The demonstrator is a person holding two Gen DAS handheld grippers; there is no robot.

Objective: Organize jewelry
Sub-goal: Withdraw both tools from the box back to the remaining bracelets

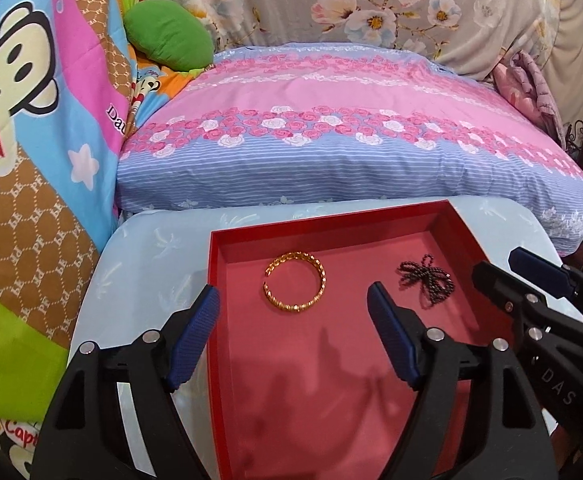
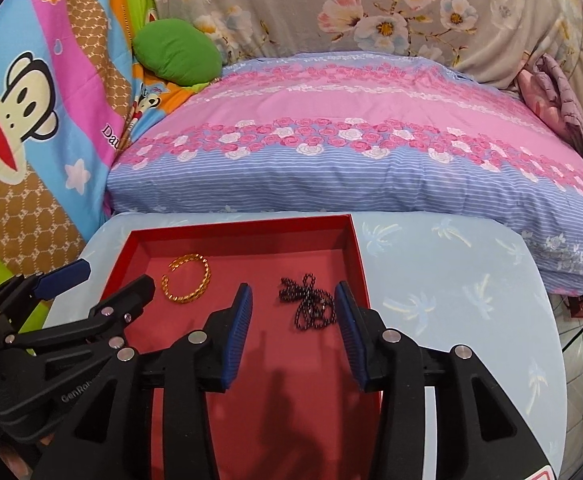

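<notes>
A gold open bangle (image 1: 296, 281) and a dark beaded chain (image 1: 427, 280) lie in a red shallow tray (image 1: 227, 240) on a light blue table. My left gripper (image 1: 293, 300) is open and empty, above the tray just short of the bangle. In the right wrist view the bangle (image 2: 187, 278) lies left and the chain (image 2: 309, 300) lies between my right gripper's (image 2: 293, 300) open, empty fingers. The tray's far rim shows there too (image 2: 235, 226). Each gripper shows in the other's view: right (image 1: 531, 276), left (image 2: 91, 280).
The light blue table (image 2: 451, 280) with a palm print extends right of the tray. A pink and blue floral pillow (image 1: 331, 132) lies behind it. A cartoon monkey blanket (image 1: 31, 120) and a green cushion (image 1: 169, 40) are at left.
</notes>
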